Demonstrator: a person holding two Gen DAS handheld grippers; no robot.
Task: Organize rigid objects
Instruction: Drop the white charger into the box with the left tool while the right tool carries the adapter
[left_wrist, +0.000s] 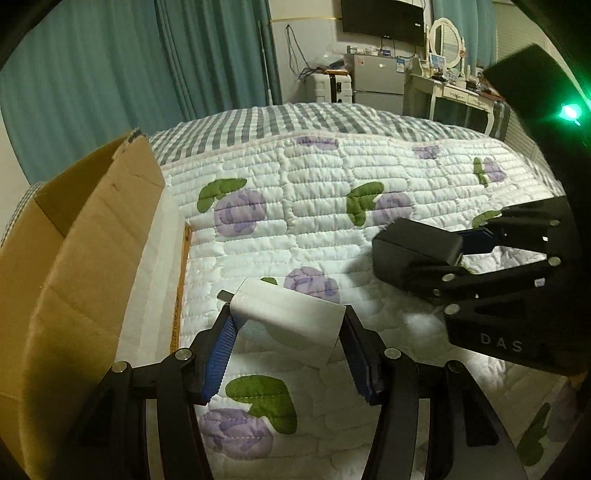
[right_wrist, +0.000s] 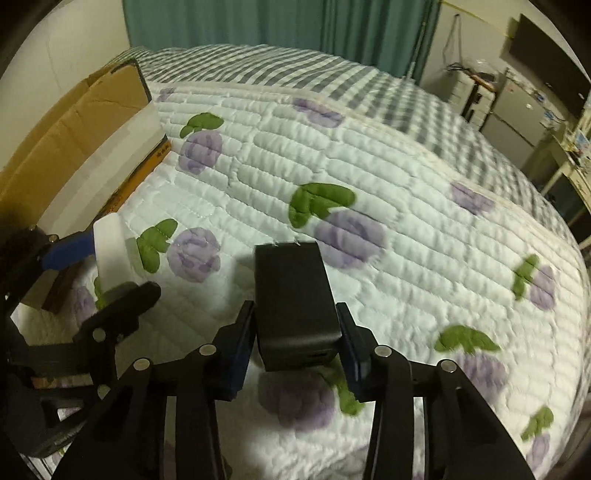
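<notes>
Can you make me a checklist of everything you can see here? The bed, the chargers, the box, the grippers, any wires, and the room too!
Surface: quilted bedspread with purple flowers, checked blanket behind.
Job's things: white charger and black charger; open cardboard box at the bed's left edge.
Clutter: nothing seen on the quilt.
Grippers: left gripper shut on the white charger; right gripper shut on the black charger.
Cables: none on the chargers; wires hang on the far wall.
Surroundings: teal curtains, wall TV, small fridge, dressing table.

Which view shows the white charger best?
The left wrist view: the white charger sits large and central between the left gripper's jaws, prong visible. The right wrist view shows only its narrow edge at far left.
</notes>
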